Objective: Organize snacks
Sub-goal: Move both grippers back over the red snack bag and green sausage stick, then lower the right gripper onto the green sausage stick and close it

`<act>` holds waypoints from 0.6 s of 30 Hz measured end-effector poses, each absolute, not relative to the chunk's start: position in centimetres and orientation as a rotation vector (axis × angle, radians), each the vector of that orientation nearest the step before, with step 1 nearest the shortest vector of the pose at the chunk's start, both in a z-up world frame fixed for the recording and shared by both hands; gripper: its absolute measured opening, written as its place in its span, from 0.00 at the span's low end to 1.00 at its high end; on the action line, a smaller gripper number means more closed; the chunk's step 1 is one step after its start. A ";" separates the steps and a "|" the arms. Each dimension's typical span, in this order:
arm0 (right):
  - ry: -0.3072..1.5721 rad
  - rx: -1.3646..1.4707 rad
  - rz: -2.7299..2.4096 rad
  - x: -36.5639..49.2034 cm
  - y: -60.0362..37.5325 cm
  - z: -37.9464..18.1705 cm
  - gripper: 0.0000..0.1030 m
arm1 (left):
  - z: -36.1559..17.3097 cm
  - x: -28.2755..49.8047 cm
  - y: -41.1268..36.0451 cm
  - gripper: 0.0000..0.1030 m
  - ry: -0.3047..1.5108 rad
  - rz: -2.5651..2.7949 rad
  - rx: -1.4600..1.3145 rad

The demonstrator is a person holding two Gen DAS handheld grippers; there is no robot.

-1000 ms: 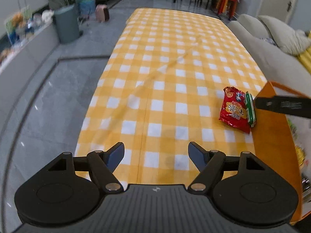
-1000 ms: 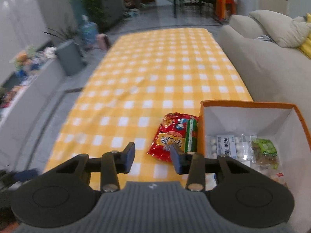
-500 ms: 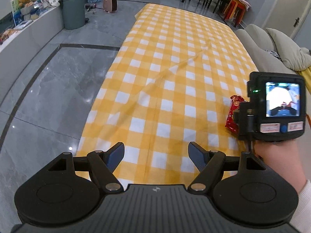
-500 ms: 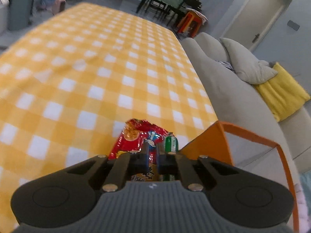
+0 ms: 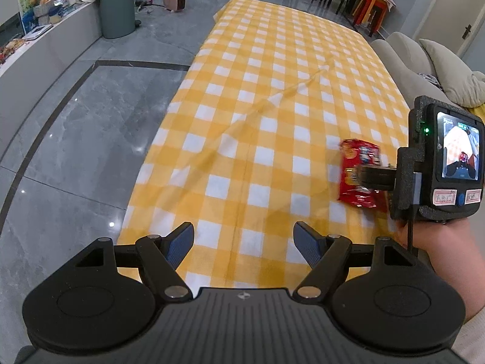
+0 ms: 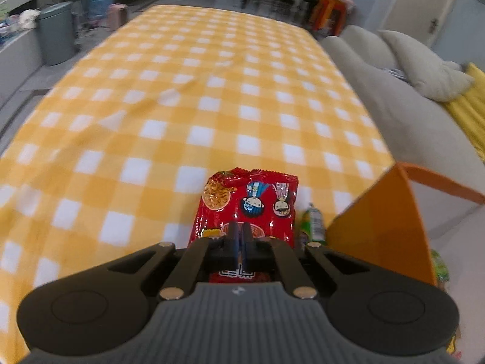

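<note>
Black-fingered and drawn together, your right tool [image 6: 239, 247] has just been closing and now pinches the near end of a glossy red foil snack packet [image 6: 247, 204] lying on the desk's yellow-and-white checked cloth [image 6: 194, 103]. Your left tool [image 5: 245, 244] hangs over the cloth with its fingers well apart and nothing between them. Expect the packet to be light, crinkly and slippery, its contents probably brittle; a pinch on the flat sealed edge would likely hold better than one across the puffed middle, which could slide or crush. Just beside it to the right lies a slim green wrapped snack [image 6: 312, 220], and beyond that stands an open orange box [image 6: 382, 227], seemingly where the packet belongs.
</note>
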State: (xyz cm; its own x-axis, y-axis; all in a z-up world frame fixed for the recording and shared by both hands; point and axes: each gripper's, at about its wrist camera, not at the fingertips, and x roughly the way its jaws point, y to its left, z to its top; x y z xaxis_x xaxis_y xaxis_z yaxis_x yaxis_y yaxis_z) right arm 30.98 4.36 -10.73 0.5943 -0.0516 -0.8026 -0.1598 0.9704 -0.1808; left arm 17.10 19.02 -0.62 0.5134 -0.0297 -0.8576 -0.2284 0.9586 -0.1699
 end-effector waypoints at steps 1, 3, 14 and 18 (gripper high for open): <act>0.940 -0.238 0.094 30.8 4.6 -10.7 0.00 | -0.6 17.1 19.0 0.85 1.031 0.119 -0.277; 0.963 -0.208 0.179 30.3 5.1 -10.4 0.02 | -0.7 17.1 18.9 0.85 1.035 0.120 -0.271; 0.972 -0.216 0.148 30.6 4.2 -7.4 0.05 | -0.8 17.0 19.6 0.85 1.047 0.128 -0.296; 1.103 -0.208 0.148 34.3 3.5 -6.4 0.17 | -0.9 17.0 19.5 0.85 1.055 0.129 -0.285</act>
